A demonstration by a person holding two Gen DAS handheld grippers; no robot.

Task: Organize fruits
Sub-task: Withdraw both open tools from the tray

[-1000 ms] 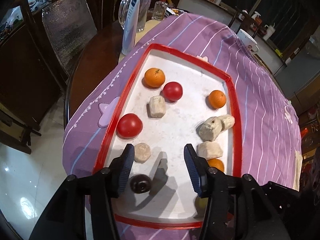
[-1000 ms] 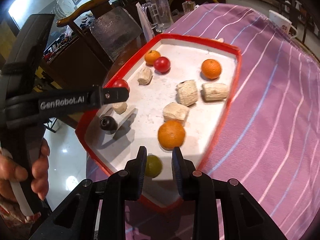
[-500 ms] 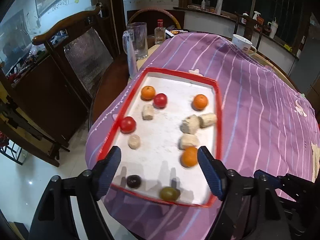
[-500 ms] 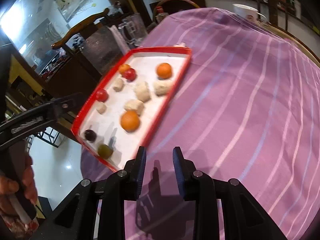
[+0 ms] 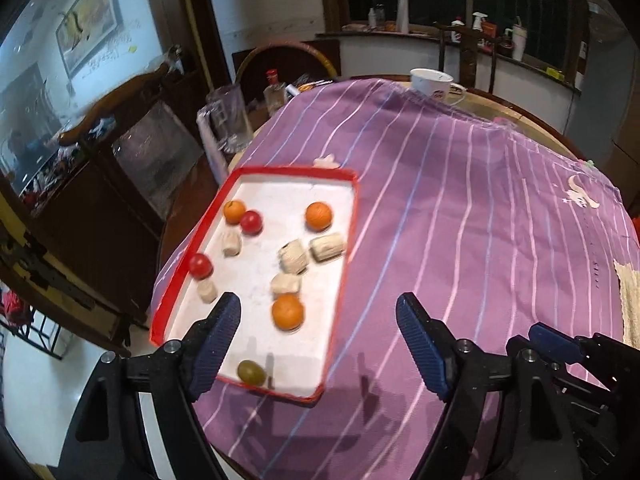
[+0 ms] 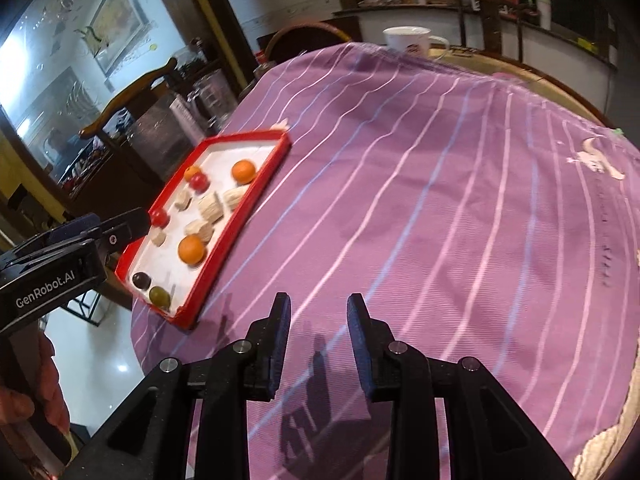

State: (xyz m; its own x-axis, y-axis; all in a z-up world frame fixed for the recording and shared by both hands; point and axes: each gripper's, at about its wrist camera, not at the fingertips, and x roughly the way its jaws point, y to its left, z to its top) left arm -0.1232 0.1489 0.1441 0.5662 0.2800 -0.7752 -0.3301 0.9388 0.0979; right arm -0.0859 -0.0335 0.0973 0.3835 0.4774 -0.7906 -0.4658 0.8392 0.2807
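A red-rimmed white tray (image 5: 349, 240) (image 6: 244, 208) lies at the left of the purple striped cloth. It holds oranges (image 5: 287, 312) (image 6: 191, 249), red fruits (image 5: 200, 265) (image 6: 159, 217), a green fruit (image 5: 251, 372) (image 6: 159, 296), a dark fruit (image 6: 141, 279) and several beige chunks (image 5: 294, 261). My left gripper (image 5: 318, 322) is wide open and empty, raised above the tray's near right corner. My right gripper (image 6: 318, 308) is open and empty above bare cloth, right of the tray. The left gripper's body (image 6: 60, 256) shows in the right wrist view.
A glass mug (image 5: 230, 120), a bottle (image 5: 274, 88) and a white cup (image 5: 434, 82) stand at the table's far side. A wooden chair (image 5: 120, 136) stands left of the table. A beige mat (image 6: 608, 436) lies at the right edge.
Both grippers have pulled back, up and to the right, away from the tray. The left jaws have opened much wider. The fruits have not moved.
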